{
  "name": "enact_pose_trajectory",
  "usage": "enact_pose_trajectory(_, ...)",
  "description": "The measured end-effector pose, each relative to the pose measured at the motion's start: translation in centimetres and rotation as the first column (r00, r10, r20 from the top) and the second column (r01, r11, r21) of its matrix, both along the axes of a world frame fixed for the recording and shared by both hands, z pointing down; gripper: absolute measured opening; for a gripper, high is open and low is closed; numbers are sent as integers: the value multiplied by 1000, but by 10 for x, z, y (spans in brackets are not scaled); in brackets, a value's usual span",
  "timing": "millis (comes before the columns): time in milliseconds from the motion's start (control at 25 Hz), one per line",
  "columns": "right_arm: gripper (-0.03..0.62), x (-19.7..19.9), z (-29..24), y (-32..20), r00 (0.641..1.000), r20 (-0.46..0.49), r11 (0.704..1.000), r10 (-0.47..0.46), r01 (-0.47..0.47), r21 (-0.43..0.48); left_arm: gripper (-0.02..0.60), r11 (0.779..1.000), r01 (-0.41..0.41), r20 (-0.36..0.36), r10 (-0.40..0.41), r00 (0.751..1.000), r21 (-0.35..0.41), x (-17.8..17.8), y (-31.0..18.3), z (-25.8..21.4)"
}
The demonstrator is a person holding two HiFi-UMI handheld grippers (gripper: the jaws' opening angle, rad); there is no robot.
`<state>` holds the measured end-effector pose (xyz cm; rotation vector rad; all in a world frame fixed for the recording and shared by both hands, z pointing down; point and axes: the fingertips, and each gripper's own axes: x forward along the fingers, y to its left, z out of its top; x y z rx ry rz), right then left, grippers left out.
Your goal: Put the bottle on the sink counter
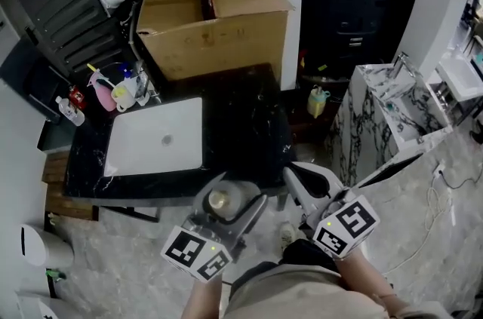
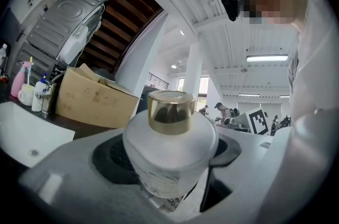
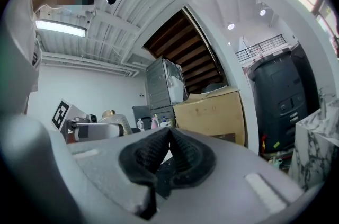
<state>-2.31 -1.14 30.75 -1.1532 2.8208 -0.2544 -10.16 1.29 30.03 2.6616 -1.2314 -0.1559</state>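
Note:
A frosted white bottle (image 2: pixel 170 150) with a gold cap (image 2: pixel 170 110) sits between the jaws of my left gripper (image 2: pixel 168 175), which is shut on its body. In the head view that bottle (image 1: pixel 219 200) hangs in the left gripper (image 1: pixel 229 206) just in front of the near edge of the black marble sink counter (image 1: pixel 241 121), which has a white basin (image 1: pixel 157 137). My right gripper (image 1: pixel 300 176) is beside it on the right, shut, with its black pads (image 3: pixel 183 154) pressed together and nothing between them.
A big cardboard box (image 1: pixel 213 13) fills the back of the counter. A pink bottle and cups (image 1: pixel 115 90) stand at the back left of the basin, with a small clear bottle (image 1: pixel 69 111) further left. Marble-patterned cabinets (image 1: pixel 381 118) stand to the right. A small bottle (image 1: pixel 318 101) sits on the floor.

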Motion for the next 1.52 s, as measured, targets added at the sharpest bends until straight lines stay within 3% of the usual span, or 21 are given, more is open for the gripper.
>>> enact_pose_trajectory(440, 3, 27, -10, -91, 995, 6, 994, -103, 103, 24, 350, 999, 52, -1, -52, 999, 12, 43, -94, -4)
enact_pose_trajectory(800, 3, 40, 17, -127, 991, 12, 991, -131, 131, -41, 350, 995, 93, -29, -94, 995, -22, 53, -131, 4)
enact_pose_trajectory(1240, 3, 48, 26, -154, 995, 41, 993, -90, 93, -71, 350, 996, 61, -7, -62, 998, -71, 59, -157, 16)
enact_pose_trajectory(1520, 3, 34, 23, -182, 997, 48, 996, -53, 56, -75, 350, 994, 24, 31, -21, 999, -106, 42, -191, 22)
